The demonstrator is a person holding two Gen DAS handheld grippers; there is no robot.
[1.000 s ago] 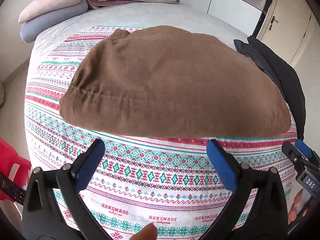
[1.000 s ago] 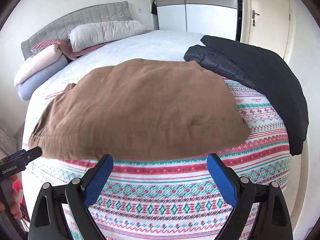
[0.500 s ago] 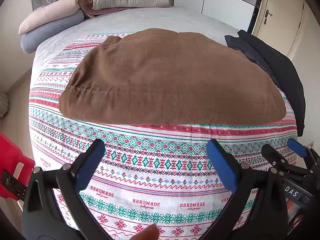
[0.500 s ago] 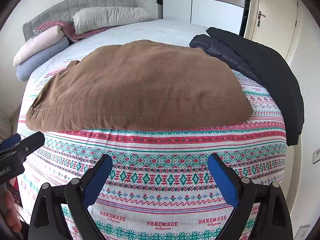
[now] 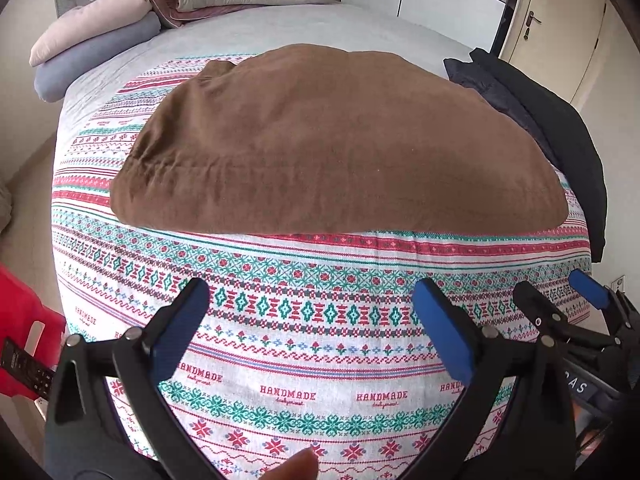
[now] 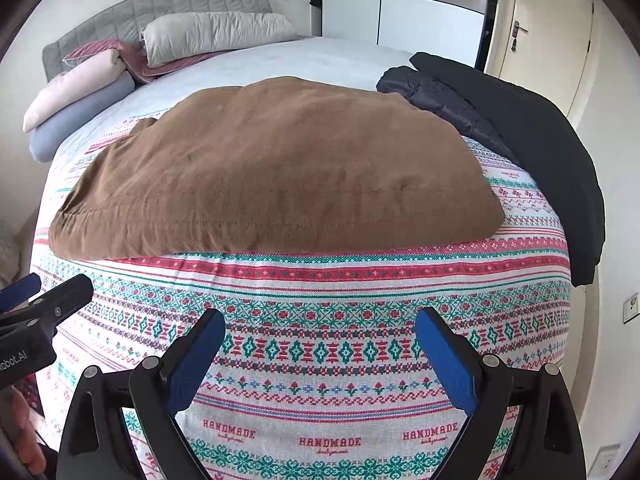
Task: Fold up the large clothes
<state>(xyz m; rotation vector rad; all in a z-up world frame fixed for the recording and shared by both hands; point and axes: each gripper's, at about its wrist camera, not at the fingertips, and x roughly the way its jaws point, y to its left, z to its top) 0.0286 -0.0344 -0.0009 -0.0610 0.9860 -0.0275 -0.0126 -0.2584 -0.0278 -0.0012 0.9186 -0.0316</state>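
A brown garment [image 5: 332, 140] lies folded flat on the patterned blanket [image 5: 312, 320] covering the bed; it also shows in the right wrist view [image 6: 276, 172]. My left gripper [image 5: 312, 320] is open and empty, held over the blanket short of the garment's near edge. My right gripper [image 6: 320, 344] is open and empty, likewise short of the near edge. The right gripper shows at the right edge of the left wrist view [image 5: 560, 308]. The left gripper shows at the left edge of the right wrist view [image 6: 44, 300].
A dark jacket [image 6: 516, 140] lies along the bed's right side, touching the brown garment's far right corner. Folded bedding and pillows [image 6: 120, 72] are stacked at the headboard. A red object [image 5: 24, 332] stands at the bed's left. A wardrobe and door [image 6: 536, 32] are behind.
Both grippers have drawn back from the brown garment toward the foot of the bed. More of the patterned blanket shows in front of them. The garment has not moved.
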